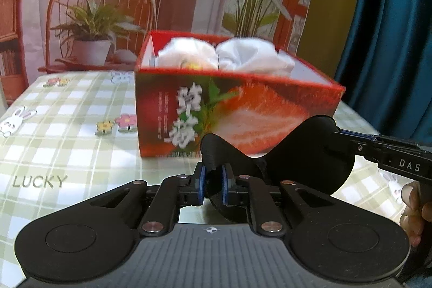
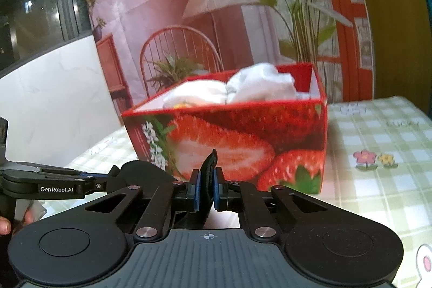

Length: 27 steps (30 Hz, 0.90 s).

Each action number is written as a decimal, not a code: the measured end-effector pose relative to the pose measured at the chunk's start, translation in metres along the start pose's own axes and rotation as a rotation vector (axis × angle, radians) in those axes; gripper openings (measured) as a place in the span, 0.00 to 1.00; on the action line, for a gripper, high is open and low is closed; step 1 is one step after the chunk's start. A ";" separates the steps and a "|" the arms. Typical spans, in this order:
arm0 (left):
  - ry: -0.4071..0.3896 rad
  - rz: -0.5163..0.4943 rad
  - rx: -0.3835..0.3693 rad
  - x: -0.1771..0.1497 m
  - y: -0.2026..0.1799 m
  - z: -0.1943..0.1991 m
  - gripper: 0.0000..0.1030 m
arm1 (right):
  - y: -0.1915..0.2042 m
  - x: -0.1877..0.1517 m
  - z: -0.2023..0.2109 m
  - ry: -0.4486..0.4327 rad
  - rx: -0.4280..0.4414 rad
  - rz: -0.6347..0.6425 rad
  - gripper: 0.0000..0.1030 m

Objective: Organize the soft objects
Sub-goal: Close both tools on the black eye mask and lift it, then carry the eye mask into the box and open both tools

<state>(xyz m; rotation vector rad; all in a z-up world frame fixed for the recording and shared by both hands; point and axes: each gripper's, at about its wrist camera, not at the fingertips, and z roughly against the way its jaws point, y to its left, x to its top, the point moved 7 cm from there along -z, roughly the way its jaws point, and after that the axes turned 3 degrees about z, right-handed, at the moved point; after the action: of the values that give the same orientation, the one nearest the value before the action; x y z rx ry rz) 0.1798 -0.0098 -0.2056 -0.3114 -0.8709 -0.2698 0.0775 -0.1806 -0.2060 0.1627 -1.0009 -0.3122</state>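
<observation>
Gripping: left gripper [image 1: 213, 184] and right gripper [image 2: 206, 189] each pinch one end of a black sock [image 1: 291, 155], jaws narrow.
Look: matte black knit, flat, bowed between the grippers.
Axis: long axis runs about 8 to 2 o'clock in the left wrist view.
Place: just before the strawberry-printed red box [image 1: 232, 112], at 6 o'clock.
Box contents: white balled socks [image 1: 224, 54].
Surface: green checked tablecloth [image 1: 67, 142].

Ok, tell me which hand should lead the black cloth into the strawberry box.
Right, probably. The right gripper and left gripper both have jaws shut on the black cloth. The bare space in the box lies at its right end, past the white cloths, on the right gripper's side.
</observation>
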 end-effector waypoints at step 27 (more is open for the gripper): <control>-0.124 -0.196 0.058 0.153 -0.032 -0.031 0.13 | -0.027 0.139 -0.048 -0.102 -0.038 0.092 0.08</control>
<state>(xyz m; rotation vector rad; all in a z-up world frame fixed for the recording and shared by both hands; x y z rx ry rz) 0.2844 -0.0670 -0.0998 -0.1900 -1.0313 -0.4092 0.1826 -0.2525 -0.1274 0.0664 -1.0992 -0.2568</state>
